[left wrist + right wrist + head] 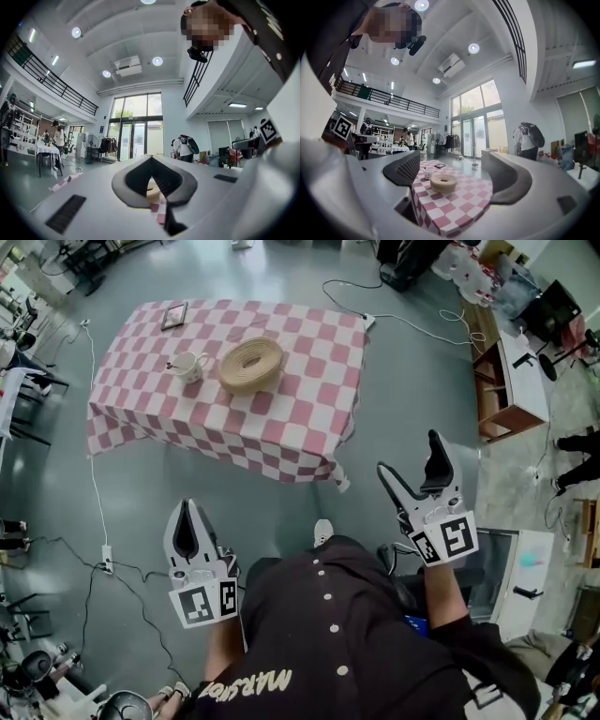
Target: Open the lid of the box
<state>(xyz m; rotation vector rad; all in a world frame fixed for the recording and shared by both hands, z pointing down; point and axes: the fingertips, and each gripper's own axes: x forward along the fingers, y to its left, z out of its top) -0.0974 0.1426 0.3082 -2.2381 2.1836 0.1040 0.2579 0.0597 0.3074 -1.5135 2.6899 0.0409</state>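
While the person's dark shirt (347, 643) fills the near edge of the head view, both grippers are held out in front of it, above the grey floor (141, 493) and well short of the table. The left gripper (190, 512) has its jaws pressed together at the tips with nothing between them. Its own view shows only a spade-shaped gap behind the closed tips. The right gripper (411, 457) has its jaws spread wide and empty, and its own view looks between them towards the table.

On the floor to the left lies a white power strip (107, 562), with a cable (94, 474) running from it up past the table's left side.

Farther off stands the table (323, 306), covered by a pink-and-white checked cloth (281, 427) that hangs over its edges. The box (251, 365), round and light tan with a hollow in the middle of its top, sits near the centre of the cloth, well apart from both grippers. Just to its left is a white cup (190, 366). Beyond them, at the far left corner of the table, lies a small dark frame (174, 315).
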